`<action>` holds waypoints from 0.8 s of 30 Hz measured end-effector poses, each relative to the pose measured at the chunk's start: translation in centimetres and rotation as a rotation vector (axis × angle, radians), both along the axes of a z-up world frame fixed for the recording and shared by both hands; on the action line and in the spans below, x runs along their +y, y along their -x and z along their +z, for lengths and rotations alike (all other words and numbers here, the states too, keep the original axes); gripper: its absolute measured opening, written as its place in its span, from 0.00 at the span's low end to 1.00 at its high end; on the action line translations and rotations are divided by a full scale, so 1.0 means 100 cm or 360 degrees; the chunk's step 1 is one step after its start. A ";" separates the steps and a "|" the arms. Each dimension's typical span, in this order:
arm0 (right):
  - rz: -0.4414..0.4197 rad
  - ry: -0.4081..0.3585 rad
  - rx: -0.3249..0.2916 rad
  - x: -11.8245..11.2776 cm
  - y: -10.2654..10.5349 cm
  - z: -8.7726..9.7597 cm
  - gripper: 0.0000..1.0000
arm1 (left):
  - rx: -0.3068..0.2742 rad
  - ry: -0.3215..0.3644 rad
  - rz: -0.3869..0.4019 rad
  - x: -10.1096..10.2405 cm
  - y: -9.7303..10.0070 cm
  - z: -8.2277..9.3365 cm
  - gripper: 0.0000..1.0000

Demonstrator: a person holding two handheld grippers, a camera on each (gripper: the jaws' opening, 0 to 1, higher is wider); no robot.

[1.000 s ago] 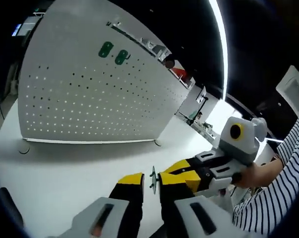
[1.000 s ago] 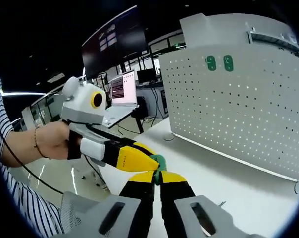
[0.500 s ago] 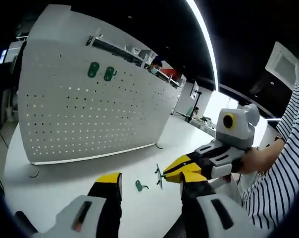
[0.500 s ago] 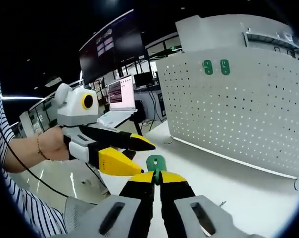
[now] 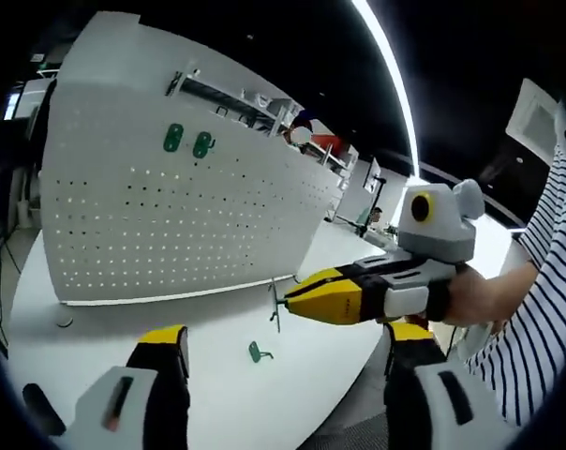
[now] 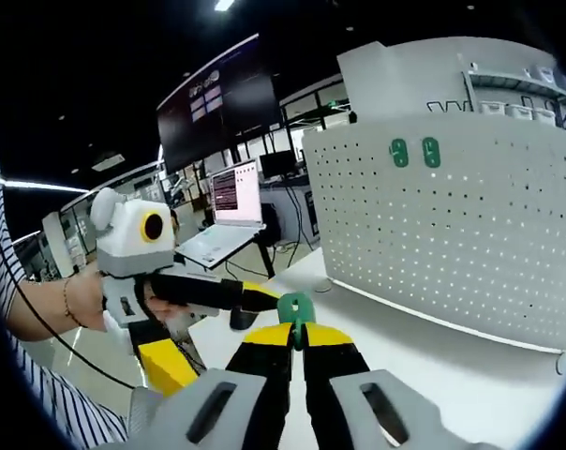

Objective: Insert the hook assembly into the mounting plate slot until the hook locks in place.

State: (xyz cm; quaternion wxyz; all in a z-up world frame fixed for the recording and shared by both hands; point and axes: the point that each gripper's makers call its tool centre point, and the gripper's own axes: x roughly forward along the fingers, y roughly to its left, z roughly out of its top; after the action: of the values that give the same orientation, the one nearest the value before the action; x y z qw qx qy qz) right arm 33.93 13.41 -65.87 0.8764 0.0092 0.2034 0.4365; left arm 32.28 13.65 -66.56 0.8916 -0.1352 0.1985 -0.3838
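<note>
We list a white table (image 5: 105,337), smooth and matte, with a rounded edge. Upright along its far edge stands a white pegboard (image 5: 171,225), sheet metal, pierced by a regular grid of small round holes. High on the board we see two green oval plates (image 5: 187,142), glossy, side by side; in the right gripper view they sit near the board's top edge (image 6: 415,152).

Left gripper (image 5: 281,384): grey body, yellow-and-black fingers (image 5: 166,352), spread wide with nothing between them.

Right gripper (image 6: 297,339): same make, fingers (image 6: 335,342) pressed together, pinching a green hook plate (image 6: 295,310) by its lower edge; its rounded top stands above the tips. In the left gripper view we see this gripper (image 5: 285,304) come in from the right, held by a hand (image 5: 475,300) in a striped sleeve (image 5: 545,309), with a thin edge-on piece at its tip, above the table, well apart from the board.

One small green hook (image 5: 256,352) lies loose on the table, near its front edge.

Beyond the table's left end, in the right gripper view: an open laptop (image 6: 229,211) with lit screen, text too small to read.
</note>
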 end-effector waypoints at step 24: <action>-0.0352 -0.0098 -0.0230 -0.007 -0.056 0.026 0.00 | 0.0058 0.0059 0.0121 0.022 -0.008 -0.007 1.00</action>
State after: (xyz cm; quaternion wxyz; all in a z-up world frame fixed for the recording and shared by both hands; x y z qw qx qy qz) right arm 39.49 12.75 -63.29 0.9308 0.0272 0.1240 0.3427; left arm 33.12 15.85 -67.28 0.8991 -0.1661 0.2021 -0.3508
